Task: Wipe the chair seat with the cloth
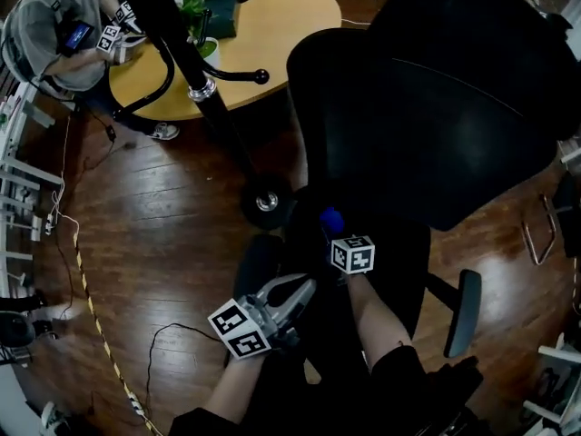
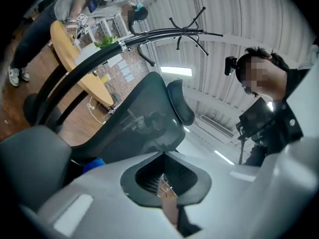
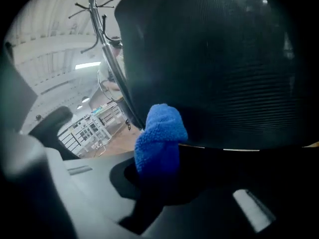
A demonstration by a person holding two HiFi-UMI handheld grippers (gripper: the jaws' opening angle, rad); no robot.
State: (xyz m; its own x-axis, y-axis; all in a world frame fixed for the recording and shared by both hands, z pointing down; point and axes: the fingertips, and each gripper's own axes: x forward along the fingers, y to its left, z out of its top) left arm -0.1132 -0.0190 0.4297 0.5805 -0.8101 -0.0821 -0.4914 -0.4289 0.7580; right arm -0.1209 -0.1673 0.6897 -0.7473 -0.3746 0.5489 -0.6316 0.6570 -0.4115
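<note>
The black office chair fills the right of the head view, its mesh backrest (image 1: 436,107) standing over the dark seat (image 1: 399,252). My right gripper (image 1: 334,234) is shut on a blue cloth (image 1: 331,219) at the seat's front left. In the right gripper view the cloth (image 3: 159,133) sticks up out of the right gripper (image 3: 157,161), close before the backrest (image 3: 224,59). My left gripper (image 1: 304,289) hangs lower left of the seat, near the left armrest (image 1: 259,263). Seen in its own view, the left gripper (image 2: 164,183) points upward, jaws together and holding nothing.
A black coat stand (image 1: 195,71) leans across the wooden floor, its base (image 1: 266,200) just left of the chair. Behind it stand a round yellow table (image 1: 272,25) and another person (image 1: 45,34) holding grippers. Cables (image 1: 82,271) run along the floor at left.
</note>
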